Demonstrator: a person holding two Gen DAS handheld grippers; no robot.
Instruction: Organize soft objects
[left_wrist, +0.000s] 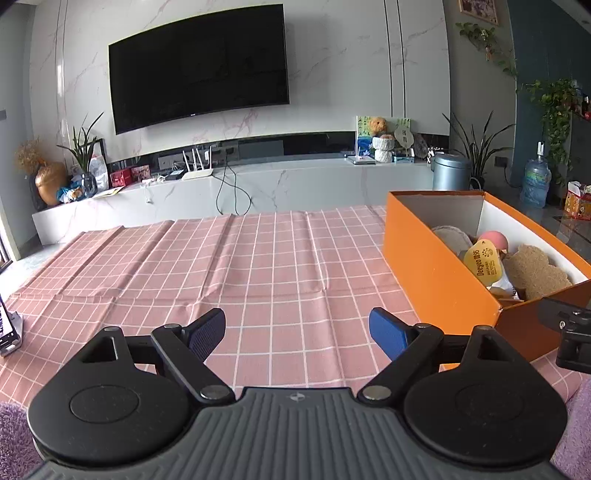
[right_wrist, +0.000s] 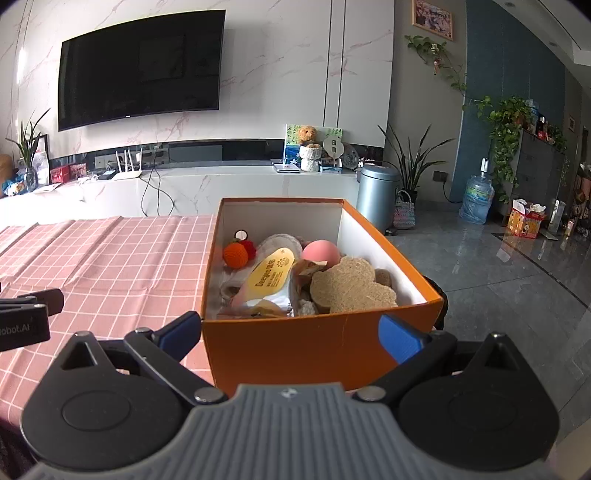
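An orange box (right_wrist: 295, 347) stands on the pink checked tablecloth (left_wrist: 221, 266) at the table's right edge. In it lie several soft things: a tan bear-shaped sponge (right_wrist: 351, 286), a pink ball (right_wrist: 319, 251), an orange and red knitted fruit (right_wrist: 236, 253), a packet with a yellow label (right_wrist: 271, 277) and a grey pad (right_wrist: 277, 240). The box also shows in the left wrist view (left_wrist: 436, 280). My right gripper (right_wrist: 291, 332) is open and empty, its fingers on either side of the box's near wall. My left gripper (left_wrist: 297, 330) is open and empty over the bare cloth, left of the box.
A white TV bench (left_wrist: 258, 184) with a router, plants and ornaments runs behind the table under a wall TV (left_wrist: 199, 66). A metal bin (right_wrist: 378, 195) and a water bottle (right_wrist: 476, 199) stand on the floor at the right. A purple fluffy cloth (left_wrist: 14, 435) lies at the near edge.
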